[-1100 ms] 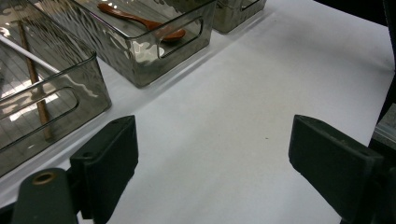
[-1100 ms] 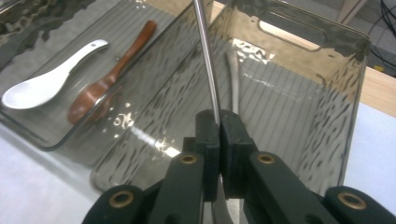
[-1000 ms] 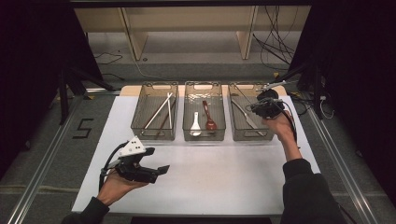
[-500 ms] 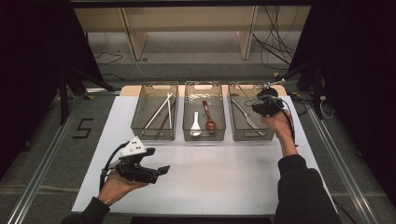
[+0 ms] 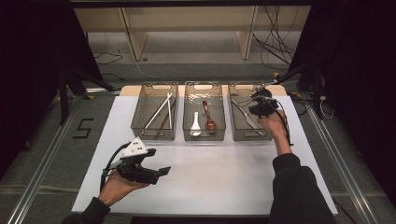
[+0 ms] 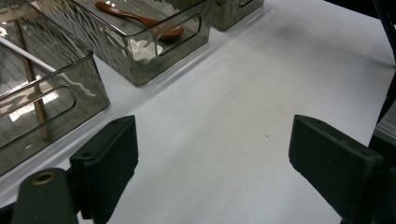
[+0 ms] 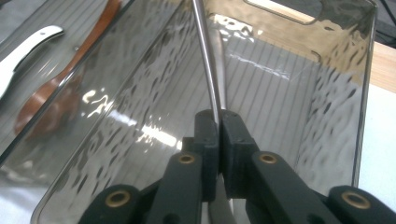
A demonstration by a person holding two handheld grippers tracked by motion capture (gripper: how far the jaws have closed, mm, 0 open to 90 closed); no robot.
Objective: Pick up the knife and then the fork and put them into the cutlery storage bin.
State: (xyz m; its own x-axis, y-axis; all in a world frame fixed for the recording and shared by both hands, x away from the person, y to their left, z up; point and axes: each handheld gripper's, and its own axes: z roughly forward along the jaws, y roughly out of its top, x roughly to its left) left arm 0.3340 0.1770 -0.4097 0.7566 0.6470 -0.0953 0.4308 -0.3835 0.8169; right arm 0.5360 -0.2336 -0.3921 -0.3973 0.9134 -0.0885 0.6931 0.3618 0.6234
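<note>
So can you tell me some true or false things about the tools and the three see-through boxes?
1. The right tool pinches a thin metal utensil over the right box. True.
2. The left tool holds a spoon. False: its jaws stand wide apart with nothing between them, over the white table.
3. The middle box holds a white spoon and a brown spoon. True.
4. The left box has nothing in it. False: chopsticks lie in it.

Chopsticks (image 5: 158,113) – spoons (image 5: 209,115) in bins
</note>
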